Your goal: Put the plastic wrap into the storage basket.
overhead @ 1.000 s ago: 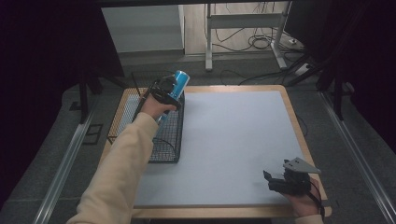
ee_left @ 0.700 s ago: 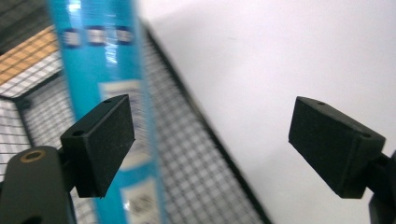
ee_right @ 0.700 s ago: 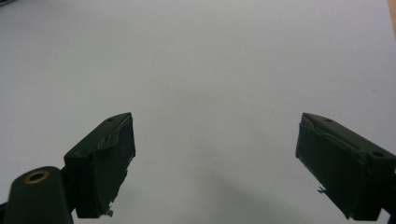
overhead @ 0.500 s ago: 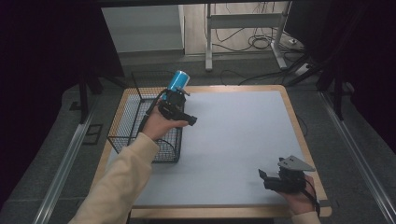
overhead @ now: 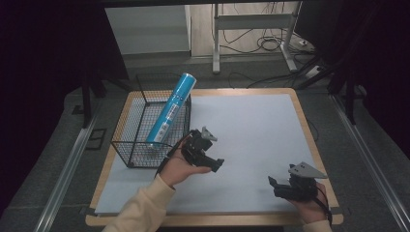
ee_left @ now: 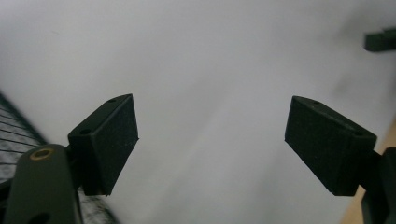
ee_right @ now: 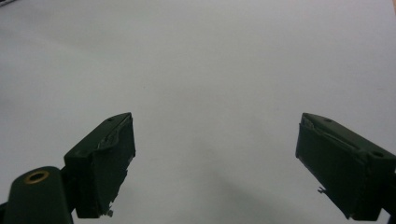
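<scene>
Near edge of the table: the right gripper lies low over the white sheet at the near right corner, held in the person's right hand. In the right gripper view its 2 jaws stand wide apart over bare white surface, nothing between them; the placement reads as a parked, waiting pose, kept clear of the working side.

Middle ground: the left gripper, carried by the left hand, hovers above the sheet just beside the basket's near right corner. Its jaws have just been closing a little, yet in the left gripper view they stand well apart and empty, with only white sheet between them and a strip of wire mesh at the lower left. Judged from this, the gripper has let go and is clear of the load.

Far left: the wire basket sits on the table's left side. The blue can, 1 long cylinder, stands inside it, base on the basket floor, body tilted and its upper part leaning on the far right rim, top projecting above. The lean is likely because the can is taller than the basket is deep, so the rim props it.
</scene>
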A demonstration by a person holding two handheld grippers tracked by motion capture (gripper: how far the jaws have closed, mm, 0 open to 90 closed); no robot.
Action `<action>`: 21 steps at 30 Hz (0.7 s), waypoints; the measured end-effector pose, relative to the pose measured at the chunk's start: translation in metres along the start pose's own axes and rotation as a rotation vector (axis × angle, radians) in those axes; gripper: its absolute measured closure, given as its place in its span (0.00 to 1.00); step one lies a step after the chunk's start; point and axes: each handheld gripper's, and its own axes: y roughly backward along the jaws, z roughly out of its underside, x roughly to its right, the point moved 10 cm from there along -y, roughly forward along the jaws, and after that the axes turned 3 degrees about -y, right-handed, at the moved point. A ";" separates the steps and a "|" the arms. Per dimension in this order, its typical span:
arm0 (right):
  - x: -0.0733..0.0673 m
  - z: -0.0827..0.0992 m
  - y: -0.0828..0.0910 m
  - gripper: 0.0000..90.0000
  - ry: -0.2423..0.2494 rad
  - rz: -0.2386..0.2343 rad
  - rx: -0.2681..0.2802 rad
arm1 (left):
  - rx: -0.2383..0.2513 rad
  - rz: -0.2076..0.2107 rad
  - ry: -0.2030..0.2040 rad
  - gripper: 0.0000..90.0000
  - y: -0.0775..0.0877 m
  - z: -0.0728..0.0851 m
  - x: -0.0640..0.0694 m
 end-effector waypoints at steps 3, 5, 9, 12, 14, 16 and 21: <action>0.001 0.000 0.000 0.14 0.002 0.002 0.001 | 0.004 0.027 -0.002 0.19 -0.005 0.011 0.013; 0.001 0.000 -0.001 0.14 0.002 0.004 0.000 | 0.002 0.038 -0.002 0.19 -0.009 0.019 0.019; 0.000 0.000 -0.001 0.14 0.002 0.005 -0.002 | -0.008 0.054 0.013 0.19 -0.015 0.031 0.023; 0.001 -0.001 -0.001 0.14 0.002 0.006 0.000 | -0.016 0.047 0.011 0.19 -0.016 0.033 0.021; 0.000 -0.001 -0.001 0.14 0.002 0.007 0.000 | -0.004 0.048 0.018 0.19 -0.015 0.031 0.020; 0.000 -0.001 -0.001 0.14 0.003 0.007 0.000 | -0.004 0.050 0.020 0.19 -0.016 0.031 0.019; 0.001 0.001 0.002 0.14 0.002 0.011 0.004 | -0.054 0.072 0.021 0.18 -0.029 0.041 0.021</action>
